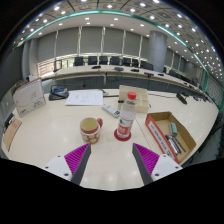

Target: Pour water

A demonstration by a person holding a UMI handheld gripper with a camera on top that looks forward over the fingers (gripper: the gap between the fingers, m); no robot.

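Note:
A clear plastic bottle (126, 116) with a red cap and red label stands upright on a red coaster (123, 136) on the pale table (50, 130). To its left stands a small cup (91, 129) with a red-and-tan pattern. My gripper (112, 160) hovers over the near table, open, its magenta pads (76, 157) spread wide with nothing between them. Both bottle and cup stand beyond the fingertips, the cup just ahead of the left finger, the bottle ahead of the gap.
An open cardboard box (168, 136) with tools lies to the right. A smaller box (133, 97) stands behind the bottle. Papers (84, 97) and a sign (29, 97) lie at the back left; office chairs line the far side.

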